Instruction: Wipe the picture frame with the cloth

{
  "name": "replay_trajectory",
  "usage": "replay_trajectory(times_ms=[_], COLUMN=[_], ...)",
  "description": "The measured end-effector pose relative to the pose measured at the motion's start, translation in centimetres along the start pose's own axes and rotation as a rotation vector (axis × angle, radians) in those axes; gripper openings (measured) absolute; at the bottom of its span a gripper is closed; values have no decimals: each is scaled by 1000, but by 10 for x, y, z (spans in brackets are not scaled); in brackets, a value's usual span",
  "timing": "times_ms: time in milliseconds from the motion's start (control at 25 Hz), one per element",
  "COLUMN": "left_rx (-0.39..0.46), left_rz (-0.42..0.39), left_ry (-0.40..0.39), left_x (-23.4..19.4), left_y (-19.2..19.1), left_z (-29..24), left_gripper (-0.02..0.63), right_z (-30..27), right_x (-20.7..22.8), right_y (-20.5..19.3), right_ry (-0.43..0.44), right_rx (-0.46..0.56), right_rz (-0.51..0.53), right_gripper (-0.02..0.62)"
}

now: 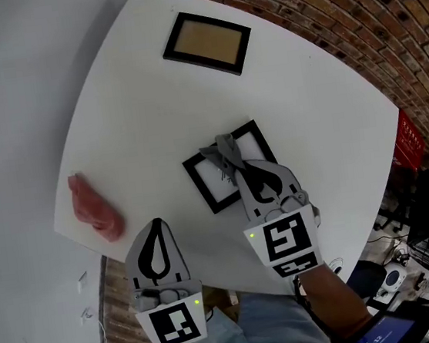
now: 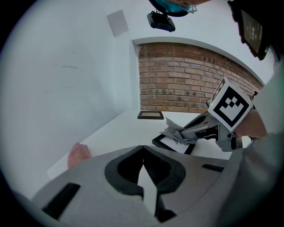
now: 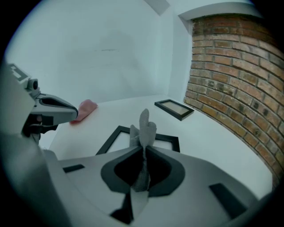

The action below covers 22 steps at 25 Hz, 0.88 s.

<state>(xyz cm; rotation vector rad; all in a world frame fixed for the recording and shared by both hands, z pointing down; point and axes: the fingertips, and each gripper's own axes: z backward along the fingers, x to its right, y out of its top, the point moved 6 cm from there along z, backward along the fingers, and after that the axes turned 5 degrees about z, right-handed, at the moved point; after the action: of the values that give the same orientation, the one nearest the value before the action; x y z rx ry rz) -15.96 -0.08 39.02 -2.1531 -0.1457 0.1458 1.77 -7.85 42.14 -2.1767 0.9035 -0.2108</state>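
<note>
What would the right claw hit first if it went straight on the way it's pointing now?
Probably the near black picture frame. The right claw, shut on the grey cloth, points down at it with the cloth leading. Depth is unclear, so the cloth may already be touching it.

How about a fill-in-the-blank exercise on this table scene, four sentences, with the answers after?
1. The right gripper is shut on a ___ cloth.
2. In the head view that cloth overlaps the near picture frame, whose border is ___.
3. The table holds ___ picture frames in all.
4. The left gripper is shut and holds ___.

Missing words: grey; black; two; nothing.
</note>
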Motion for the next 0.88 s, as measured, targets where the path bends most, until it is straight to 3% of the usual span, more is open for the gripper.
replay_trajectory(times_ms=[880], left_rx=[-2], left_rz=[-21], left_ry=[-32], left_x=[21], left_y=[7], left_z=[-12], left_gripper=[9], right_z=[10], right_x=[34], right_y=[-17], right_ry=[-68], right_rx=[-29], right_rz=[-27], right_gripper=[26])
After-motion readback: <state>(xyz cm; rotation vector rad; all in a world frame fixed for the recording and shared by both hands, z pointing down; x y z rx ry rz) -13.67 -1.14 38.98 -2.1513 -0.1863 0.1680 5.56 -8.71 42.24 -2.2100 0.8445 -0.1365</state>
